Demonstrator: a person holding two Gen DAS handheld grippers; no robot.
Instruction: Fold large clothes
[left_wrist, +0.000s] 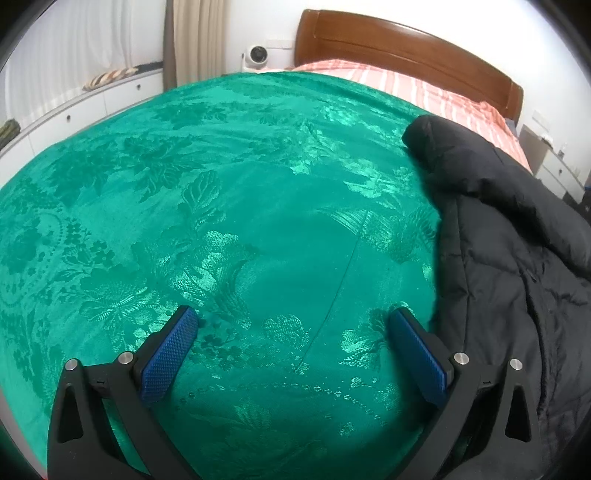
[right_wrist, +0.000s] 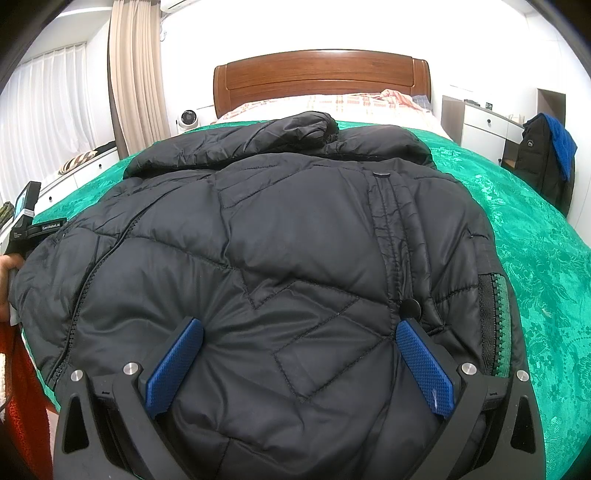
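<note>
While black puffer jacket (right_wrist: 266, 258) lies flat on green bedspread (left_wrist: 221, 203), right gripper (right_wrist: 299, 328) hovers over near hem, jaws wide, empty; left gripper (left_wrist: 291, 317) wide over bare spread, left of jacket.

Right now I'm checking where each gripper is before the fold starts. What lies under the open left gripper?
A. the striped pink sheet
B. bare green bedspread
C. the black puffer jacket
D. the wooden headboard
B. In the left wrist view the left gripper stands open above the bare green bedspread, with the black puffer jacket off to its right.
</note>
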